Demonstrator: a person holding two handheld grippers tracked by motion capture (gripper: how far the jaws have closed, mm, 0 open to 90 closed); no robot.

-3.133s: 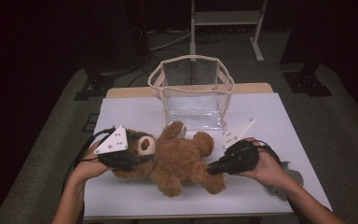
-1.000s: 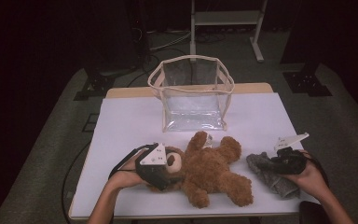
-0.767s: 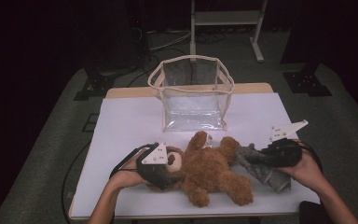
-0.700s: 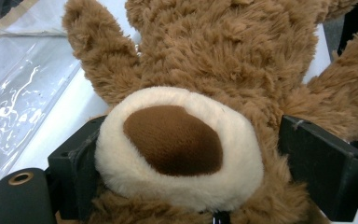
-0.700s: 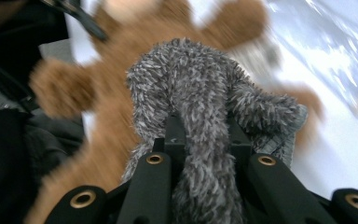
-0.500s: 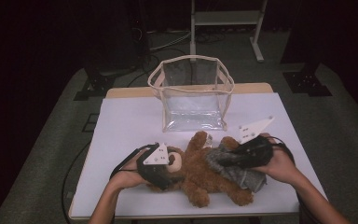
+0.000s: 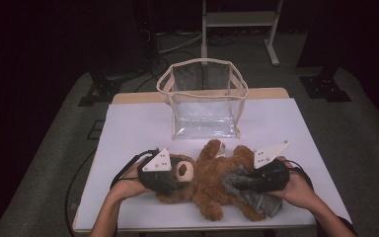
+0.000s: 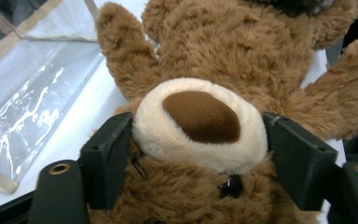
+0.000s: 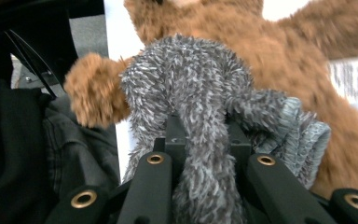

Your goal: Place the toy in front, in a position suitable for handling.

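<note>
A fluffy brown plush teddy bear [image 7: 212,180] lies on its back on the white worktop [image 7: 128,133], its head toward the person's left and its legs toward the right. Its cream muzzle with a dark brown nose [image 8: 200,116] points up.

The left tongs [image 7: 175,174] sit at the bear's head. In the left gripper view their two black jaws stand on either side of the cream muzzle, each one touching its plush. They have just been closing, with the bear's head between them, and the pads now press against the muzzle's sides.

The right tongs [image 7: 246,180] are clamped on a grey shaggy knitted garment [image 7: 251,190], which drapes over the bear's lower body and legs. In the right gripper view the grey shaggy cloth [image 9: 200,107] bunches between the closed jaws and rises in a hump over the bear's belly, with a ribbed grey edge [image 9: 307,135] folded at the side. One brown paw [image 9: 93,91] sticks out beside the cloth.

Behind the bear, near the middle of the worktop, stands a clear plastic bag with cream fabric trim [image 7: 205,106], open at the top. It stands just beyond the bear's raised arm.
</note>
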